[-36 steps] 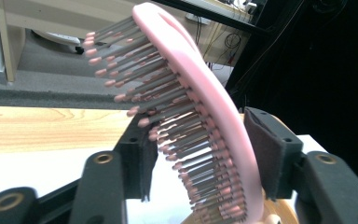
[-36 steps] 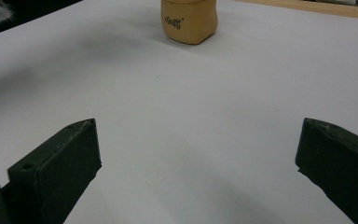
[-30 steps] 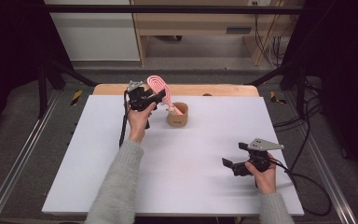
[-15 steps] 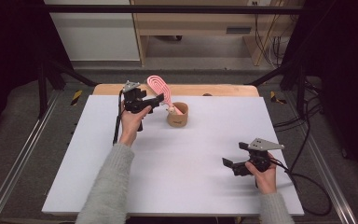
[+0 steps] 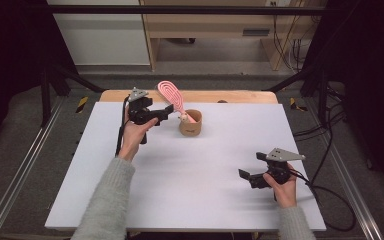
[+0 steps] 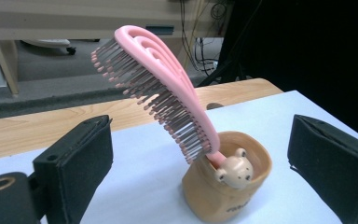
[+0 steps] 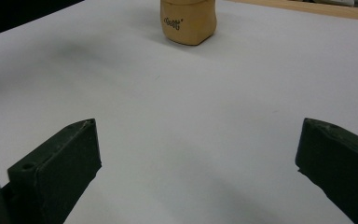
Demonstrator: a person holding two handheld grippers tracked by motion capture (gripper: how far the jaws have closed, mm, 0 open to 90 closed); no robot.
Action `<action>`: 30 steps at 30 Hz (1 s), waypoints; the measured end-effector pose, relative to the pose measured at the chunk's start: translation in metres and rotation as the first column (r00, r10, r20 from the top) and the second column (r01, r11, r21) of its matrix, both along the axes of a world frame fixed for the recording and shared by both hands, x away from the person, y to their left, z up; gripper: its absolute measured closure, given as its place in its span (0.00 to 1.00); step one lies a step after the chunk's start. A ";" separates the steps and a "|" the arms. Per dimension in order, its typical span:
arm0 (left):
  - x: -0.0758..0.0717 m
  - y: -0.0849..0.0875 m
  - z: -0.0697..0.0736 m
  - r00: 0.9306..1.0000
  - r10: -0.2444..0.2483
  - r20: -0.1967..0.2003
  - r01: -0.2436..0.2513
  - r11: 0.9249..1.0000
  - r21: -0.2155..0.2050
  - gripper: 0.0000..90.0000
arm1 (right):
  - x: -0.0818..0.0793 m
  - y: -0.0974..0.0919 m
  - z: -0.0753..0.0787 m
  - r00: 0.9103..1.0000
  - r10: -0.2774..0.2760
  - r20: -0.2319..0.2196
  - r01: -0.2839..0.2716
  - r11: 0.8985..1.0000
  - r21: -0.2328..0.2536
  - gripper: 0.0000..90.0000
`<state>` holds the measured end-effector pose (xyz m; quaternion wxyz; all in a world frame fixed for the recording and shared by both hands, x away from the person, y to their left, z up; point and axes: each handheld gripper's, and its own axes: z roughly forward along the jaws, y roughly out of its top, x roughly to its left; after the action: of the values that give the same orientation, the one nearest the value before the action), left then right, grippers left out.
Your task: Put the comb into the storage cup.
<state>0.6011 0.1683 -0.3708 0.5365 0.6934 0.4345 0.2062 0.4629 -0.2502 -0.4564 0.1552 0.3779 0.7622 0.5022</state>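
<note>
Jaws of left gripper [image 5: 168, 109] spread wide, just been opening, nothing between the pads, just beside the cup. Jaws of right gripper [image 5: 243, 174] wide too, holding nothing, well away from the cup. One pink hairbrush [image 6: 158, 88] standing in one tan cup [image 6: 228, 191], handle down inside, long way tilted, bristle head up and leaning out past the cup's rim toward the left gripper. One small bear face [image 6: 234, 170] on the cup's rim. Cup upright on the white tabletop [image 5: 205, 165], near its far edge.
</note>
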 end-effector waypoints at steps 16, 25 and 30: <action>-0.038 0.014 0.000 0.992 -0.123 0.026 0.123 0.992 0.008 0.05 | 0.000 -0.001 0.001 1.000 -0.004 0.002 0.004 1.000 0.003 0.00; -0.060 0.027 -0.011 0.986 -0.163 0.028 0.162 0.987 0.015 0.05 | 0.000 -0.001 0.001 1.000 -0.003 0.002 0.003 1.000 0.004 0.00; -0.072 0.035 -0.019 0.984 -0.179 0.024 0.178 0.984 0.030 0.05 | 0.000 0.000 0.001 1.000 -0.003 -0.002 0.003 1.000 0.005 0.00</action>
<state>0.5294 0.2031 -0.3895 0.5488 0.7342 0.3604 0.1727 0.4625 -0.2506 -0.4556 0.1544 0.3798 0.7606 0.5034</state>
